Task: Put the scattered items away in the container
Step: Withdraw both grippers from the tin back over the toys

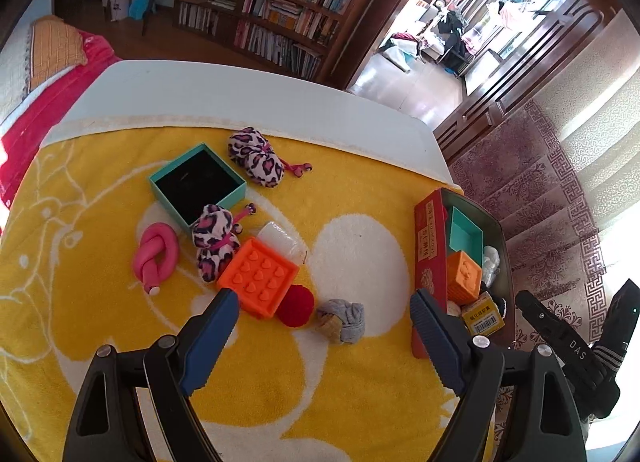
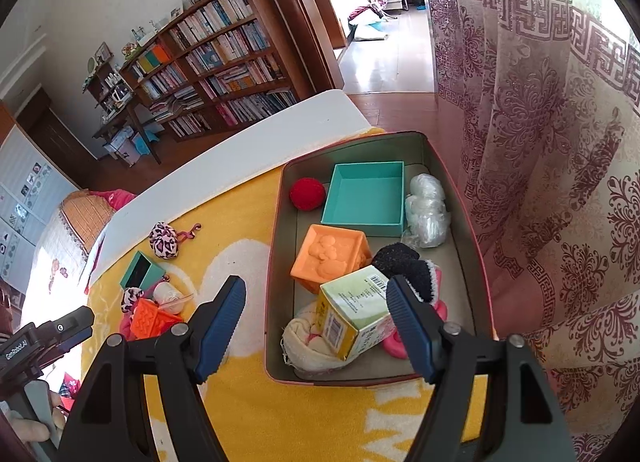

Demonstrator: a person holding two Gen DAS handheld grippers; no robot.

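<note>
The red container [image 1: 430, 238] stands at the right edge of the yellow blanket; the right wrist view shows its grey inside [image 2: 460, 302], holding a teal tray [image 2: 366, 198], orange cube [image 2: 332, 254], red ball [image 2: 307, 192], printed carton [image 2: 352, 318] and more. Loose on the blanket: an orange block [image 1: 260, 276], red ball [image 1: 295, 305], grey sock bundle [image 1: 343, 320], two leopard pouches [image 1: 256, 156] [image 1: 214, 240], pink knot [image 1: 157, 254], teal box [image 1: 198, 184]. My left gripper [image 1: 324, 318] is open above the blanket. My right gripper [image 2: 316, 314] is open and empty over the container.
A white wrapped roll [image 1: 280, 242] lies behind the orange block. The white table edge [image 1: 240, 94] runs behind the blanket. A patterned curtain [image 2: 540, 142] hangs right of the container. A bookcase [image 1: 280, 2] and a bed [image 1: 48, 74] stand beyond.
</note>
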